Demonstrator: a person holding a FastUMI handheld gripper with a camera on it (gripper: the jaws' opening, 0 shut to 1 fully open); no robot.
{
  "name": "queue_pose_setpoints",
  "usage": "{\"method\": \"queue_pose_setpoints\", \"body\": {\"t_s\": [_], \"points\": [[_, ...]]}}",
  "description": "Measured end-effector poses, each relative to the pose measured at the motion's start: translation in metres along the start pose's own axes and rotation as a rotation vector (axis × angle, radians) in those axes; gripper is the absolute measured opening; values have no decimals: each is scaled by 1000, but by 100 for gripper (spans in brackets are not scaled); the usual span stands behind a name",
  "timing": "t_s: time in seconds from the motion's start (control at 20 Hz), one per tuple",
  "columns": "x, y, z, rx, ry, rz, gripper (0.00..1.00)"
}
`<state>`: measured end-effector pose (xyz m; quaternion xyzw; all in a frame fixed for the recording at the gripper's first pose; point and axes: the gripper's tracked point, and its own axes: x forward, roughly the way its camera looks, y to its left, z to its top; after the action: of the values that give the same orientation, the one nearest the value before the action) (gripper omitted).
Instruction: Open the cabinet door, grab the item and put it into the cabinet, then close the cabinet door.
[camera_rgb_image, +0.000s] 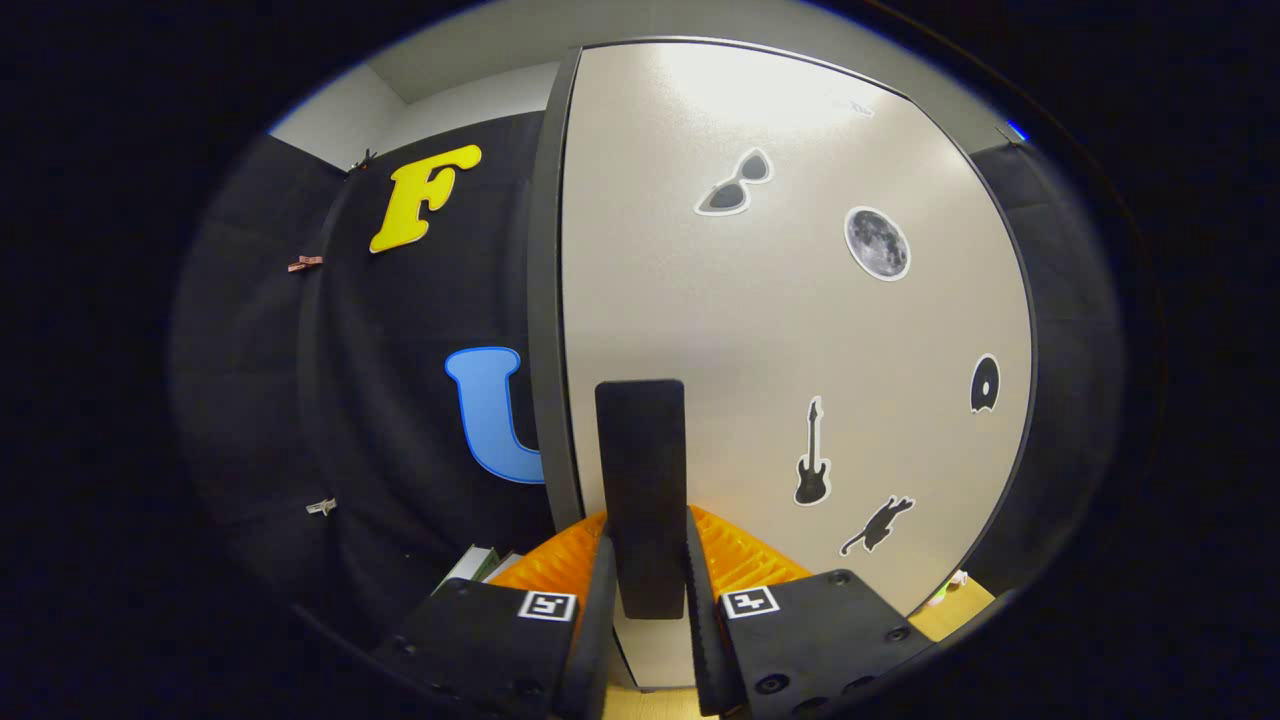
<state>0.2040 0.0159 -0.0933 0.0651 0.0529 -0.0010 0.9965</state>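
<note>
Tool (648, 590) is clamped on the door's upright black handle (641, 470); cabinet door (780, 330) is judged stiff, light, best held mid-handle.

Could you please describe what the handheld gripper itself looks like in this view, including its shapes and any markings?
The gripper shows two blocky carriages, each topped by a small square black-and-white marker tag and dotted with round screw heads. From them run two narrow fingers whose inner faces look finely ridged. Behind them sits an orange ribbed part of the body. No cable or sleeve is visible.
</note>
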Motion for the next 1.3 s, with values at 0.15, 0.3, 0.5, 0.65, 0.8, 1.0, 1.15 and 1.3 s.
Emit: {"method": "queue_pose_setpoints", "body": {"t_s": [0.15,0.3,0.5,0.65,0.8,1.0,1.15,1.3], "points": [[-2,-1,1,-29,-6,-4,20],[-8,0,0,-21,21,33,21],[-27,-2,2,-21,4,92,21],[-44,-8,5,-17,-13,118,20],[-56,-14,5,-32,-15,143,20],[-76,-25,7,-20,-10,166,20],[-89,-34,8,-20,-3,175,20],[-98,-42,9,-19,-3,175,20]]}}
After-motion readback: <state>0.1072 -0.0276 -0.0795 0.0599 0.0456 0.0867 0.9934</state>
